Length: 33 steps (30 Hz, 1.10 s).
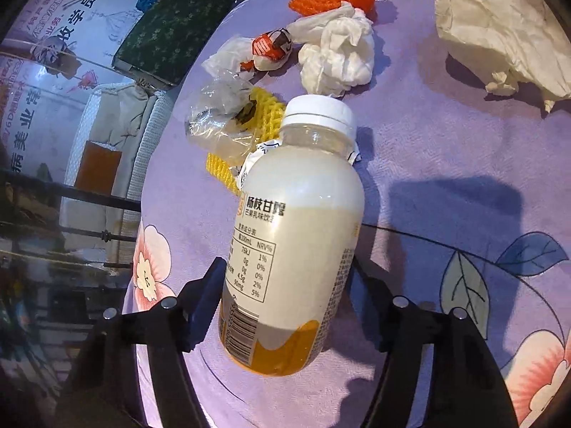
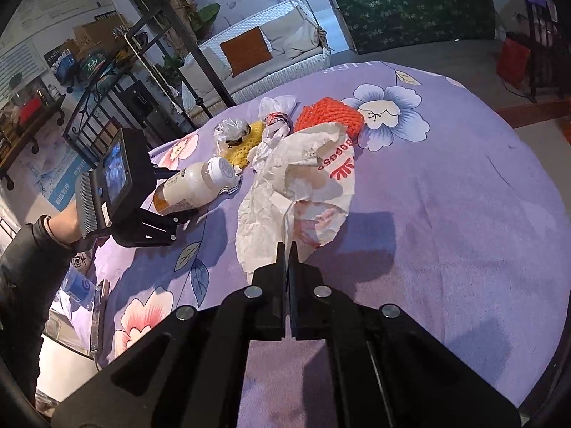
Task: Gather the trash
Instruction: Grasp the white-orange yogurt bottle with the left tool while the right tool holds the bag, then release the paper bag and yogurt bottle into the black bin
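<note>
A white wicker sofa (image 2: 271,60) stands beyond the purple floral tablecloth (image 2: 446,196).

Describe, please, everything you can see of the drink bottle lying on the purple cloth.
The drink bottle is translucent plastic with a white screw cap, still on, and a cream label with black print, a barcode and an orange band at the base. It looks almost empty. It lies on its side on the flowered purple cloth, cap toward the yellow foam net. The left claw straddles its lower half, fingers close on both sides; a firm grip cannot be confirmed.
</note>
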Available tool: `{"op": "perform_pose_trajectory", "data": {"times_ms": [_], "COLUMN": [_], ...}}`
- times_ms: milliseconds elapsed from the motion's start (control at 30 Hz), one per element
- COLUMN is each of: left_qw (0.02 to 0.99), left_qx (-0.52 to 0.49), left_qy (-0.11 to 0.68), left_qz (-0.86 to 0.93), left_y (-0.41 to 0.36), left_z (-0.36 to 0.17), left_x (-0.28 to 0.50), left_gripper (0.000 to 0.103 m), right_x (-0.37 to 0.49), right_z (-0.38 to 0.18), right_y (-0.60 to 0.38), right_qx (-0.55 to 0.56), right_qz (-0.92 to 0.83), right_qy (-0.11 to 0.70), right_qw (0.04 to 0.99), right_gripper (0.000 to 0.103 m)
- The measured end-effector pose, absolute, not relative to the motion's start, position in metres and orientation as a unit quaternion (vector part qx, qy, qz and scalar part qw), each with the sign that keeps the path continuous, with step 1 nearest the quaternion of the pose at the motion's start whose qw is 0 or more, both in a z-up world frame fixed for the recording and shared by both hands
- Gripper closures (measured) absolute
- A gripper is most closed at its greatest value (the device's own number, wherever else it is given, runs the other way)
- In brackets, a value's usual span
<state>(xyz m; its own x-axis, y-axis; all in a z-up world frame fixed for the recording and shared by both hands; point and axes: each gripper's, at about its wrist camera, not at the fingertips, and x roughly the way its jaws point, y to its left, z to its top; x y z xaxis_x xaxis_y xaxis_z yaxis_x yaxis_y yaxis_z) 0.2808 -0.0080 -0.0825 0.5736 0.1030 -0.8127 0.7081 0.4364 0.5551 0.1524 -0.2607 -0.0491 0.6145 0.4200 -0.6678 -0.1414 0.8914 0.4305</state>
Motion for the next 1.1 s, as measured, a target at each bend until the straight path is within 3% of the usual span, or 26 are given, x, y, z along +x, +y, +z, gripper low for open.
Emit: {"op": "perform_pose_trajectory", "data": {"times_ms": [533, 1100], "left_qw": [0.868, 0.891], "left_qx": [0.197, 0.054], "left_qy": [0.362, 0.272], "left_qz": [-0.276, -0.358], "left_y": [0.017, -0.100], "left_z": [-0.022, -0.001], "left_x": [0.195, 0.126], "left_gripper": [0.043, 0.043], "right_x": [0.119, 0.053], "right_z": [-0.043, -0.017], "right_y": [-0.273, -0.354], "right_qx": [0.174, 0.174], "right_qz": [0.165, 0.083], "right_qy": [0.383, 0.329], "right_qw": [0.892, 0.924], "right_gripper": [0.101, 0.101]}}
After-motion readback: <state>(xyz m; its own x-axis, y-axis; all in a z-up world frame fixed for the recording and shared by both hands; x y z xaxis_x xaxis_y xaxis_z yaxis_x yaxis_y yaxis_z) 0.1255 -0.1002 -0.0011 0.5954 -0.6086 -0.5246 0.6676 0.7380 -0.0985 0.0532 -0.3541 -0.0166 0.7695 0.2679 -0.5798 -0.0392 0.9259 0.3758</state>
